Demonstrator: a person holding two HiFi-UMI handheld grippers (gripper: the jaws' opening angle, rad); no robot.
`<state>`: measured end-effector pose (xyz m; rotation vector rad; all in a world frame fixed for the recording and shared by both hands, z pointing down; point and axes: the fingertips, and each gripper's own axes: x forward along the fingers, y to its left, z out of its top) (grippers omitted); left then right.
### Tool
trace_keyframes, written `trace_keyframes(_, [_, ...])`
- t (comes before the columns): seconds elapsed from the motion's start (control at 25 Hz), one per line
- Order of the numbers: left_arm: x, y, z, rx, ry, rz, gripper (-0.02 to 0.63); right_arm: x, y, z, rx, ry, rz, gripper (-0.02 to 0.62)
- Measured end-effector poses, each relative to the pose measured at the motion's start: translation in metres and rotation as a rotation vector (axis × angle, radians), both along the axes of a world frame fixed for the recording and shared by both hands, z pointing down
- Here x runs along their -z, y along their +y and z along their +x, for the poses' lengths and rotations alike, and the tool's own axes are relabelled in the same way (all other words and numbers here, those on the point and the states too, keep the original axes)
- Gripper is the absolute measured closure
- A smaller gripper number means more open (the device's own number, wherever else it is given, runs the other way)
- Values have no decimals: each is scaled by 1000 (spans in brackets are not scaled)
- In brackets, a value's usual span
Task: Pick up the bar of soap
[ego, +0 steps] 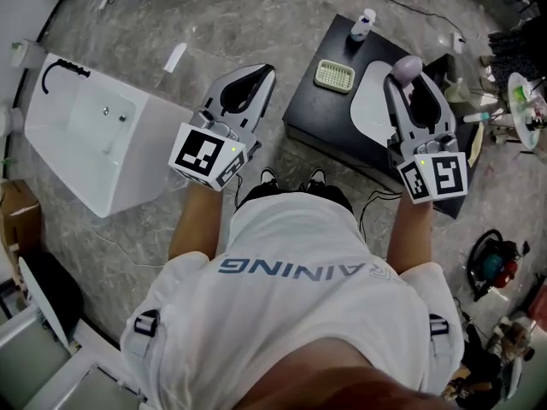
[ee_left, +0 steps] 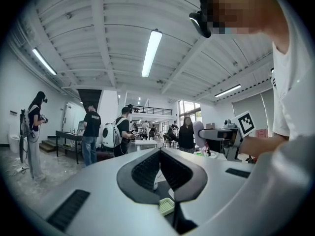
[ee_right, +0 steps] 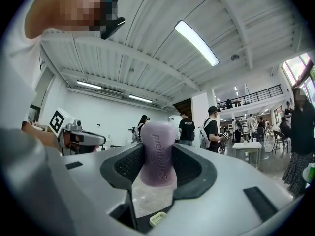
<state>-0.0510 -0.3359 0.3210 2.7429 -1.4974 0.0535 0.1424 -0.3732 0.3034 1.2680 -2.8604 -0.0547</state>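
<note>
A purple bar of soap (ee_right: 158, 154) with embossed lettering stands upright between my right gripper's (ee_right: 158, 147) jaws, which are shut on it. In the head view the soap (ego: 408, 65) sticks out past the right gripper (ego: 410, 77), held above the black table (ego: 312, 114). My left gripper (ego: 266, 73) hangs over the floor left of the table. Its pads (ee_left: 147, 166) meet with nothing between them, so the left gripper (ee_left: 159, 154) is shut and empty.
On the black table lie a green ribbed soap dish (ego: 334, 75), a white oval basin (ego: 367, 109) and a small bottle (ego: 363, 24). A white bathtub-like basin (ego: 85, 135) sits on the floor at the left. Several people (ee_left: 91, 134) stand in the hall.
</note>
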Motion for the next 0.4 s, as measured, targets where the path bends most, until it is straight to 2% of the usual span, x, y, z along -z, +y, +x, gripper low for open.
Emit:
trace_keyframes(0.12, [1,1,-1,9,0,-1,597,2,2,-3,0,42,18,411])
trace_keyframes(0.4, [-2,-1,3,7,3,-1,597,-6,-2,-1,0,41,5,411])
